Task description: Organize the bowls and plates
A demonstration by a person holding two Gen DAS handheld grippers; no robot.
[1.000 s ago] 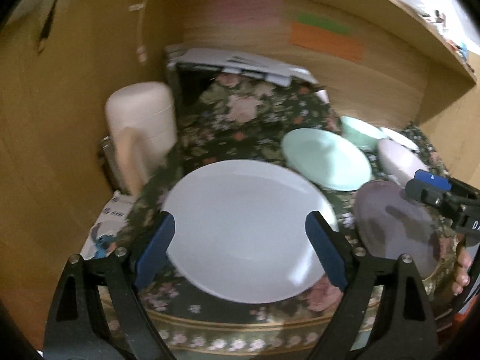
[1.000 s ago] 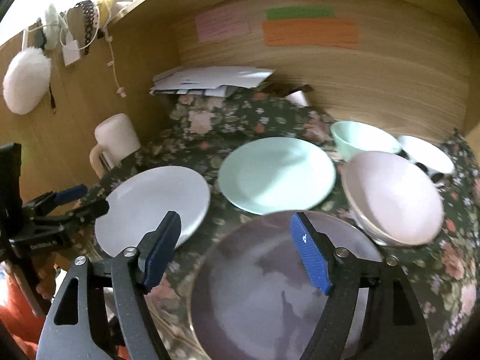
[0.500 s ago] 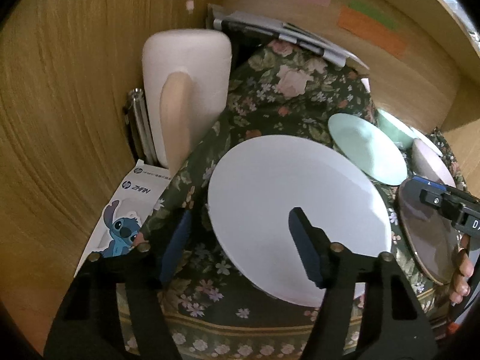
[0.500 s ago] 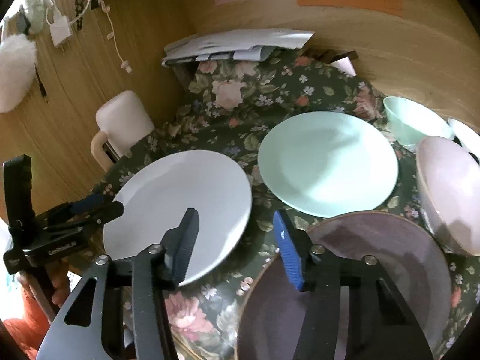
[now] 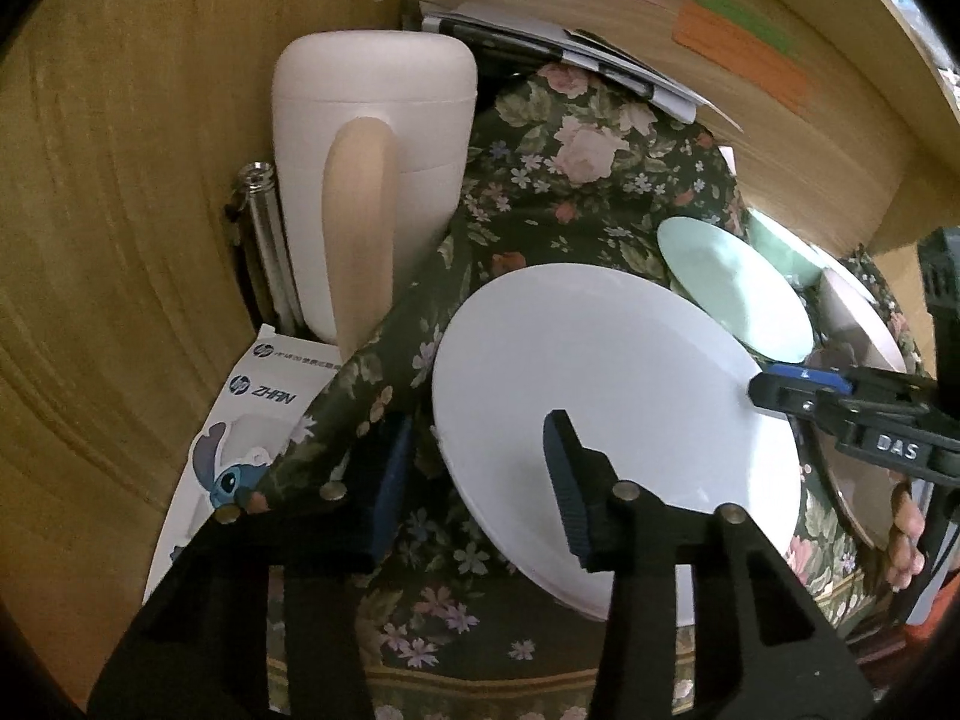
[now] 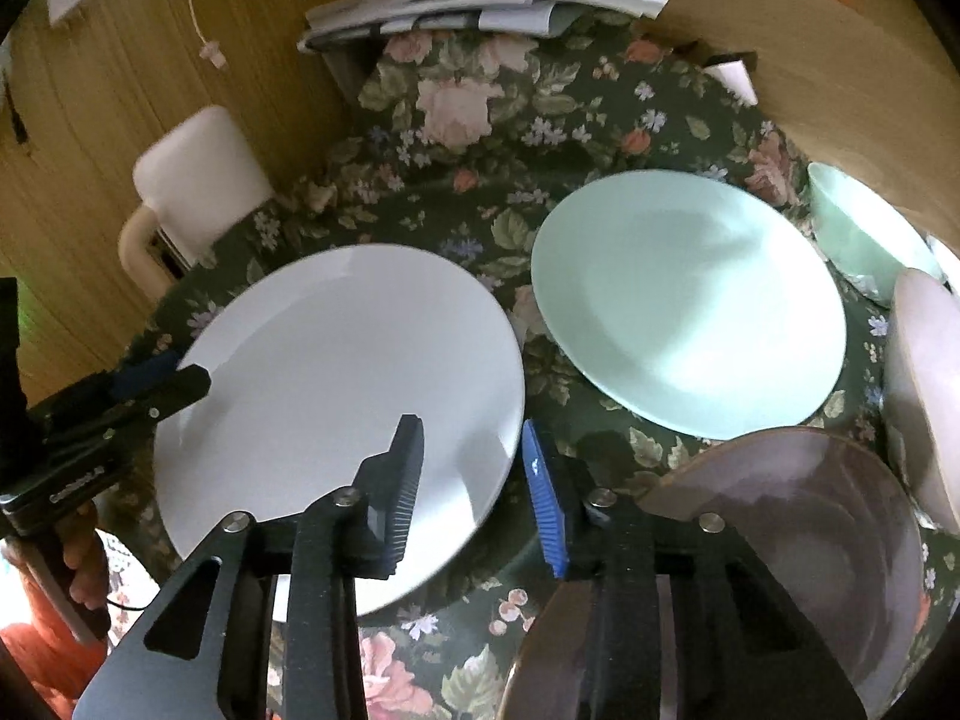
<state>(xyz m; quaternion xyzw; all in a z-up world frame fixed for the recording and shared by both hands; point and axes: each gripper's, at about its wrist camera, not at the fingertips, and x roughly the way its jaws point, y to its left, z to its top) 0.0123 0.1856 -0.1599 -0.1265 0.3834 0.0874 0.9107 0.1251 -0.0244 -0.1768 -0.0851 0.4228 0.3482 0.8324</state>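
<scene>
A white plate [image 5: 600, 396] [image 6: 342, 372] lies on the floral cloth. My left gripper [image 5: 480, 474] is open and straddles the plate's left rim, one finger over the plate and one over the cloth. My right gripper [image 6: 474, 468] is open and straddles the same plate's right rim; it shows in the left wrist view [image 5: 798, 390] too. A mint plate [image 6: 690, 300] lies to the right of the white one. A brownish plate [image 6: 798, 540] lies at the front right. A mint bowl [image 6: 864, 234] and a pinkish bowl [image 6: 924, 384] stand at the far right.
A white jug [image 5: 372, 180] with a beige handle stands at the left against the wooden wall [image 5: 120, 180]. A metal cylinder [image 5: 264, 240] and a printed box [image 5: 240, 420] are beside it. A stack of papers [image 6: 480, 6] lies at the back.
Both grippers have moved in onto the white plate's opposite rims and their jaws have narrowed. The left gripper shifted left, the right gripper shifted left off the brownish plate.
</scene>
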